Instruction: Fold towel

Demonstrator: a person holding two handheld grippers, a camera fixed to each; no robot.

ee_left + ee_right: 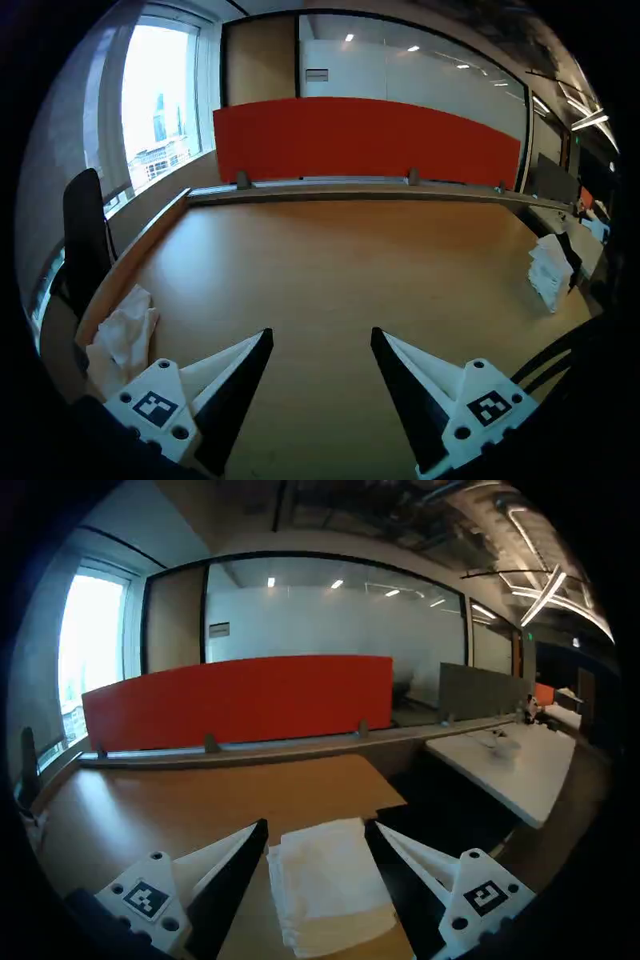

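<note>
Jaws of the left gripper (321,333) stand wide apart above bare wood of the counter (336,256), holding nothing. A crumpled towel (124,336) lies at the counter's left edge, and a stack of folded towels (550,272) sits at its right edge. The right gripper (316,825) is equally wide, with the stack showing between its jaws; whether they touch it cannot be told. A red divider (360,140) lines the far edge.

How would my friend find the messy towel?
Find the big wooden desk with the red screen. Look at its window-side edge, near the black chair. The messy towel lies there crumpled, while the other towels sit neatly stacked.
</note>
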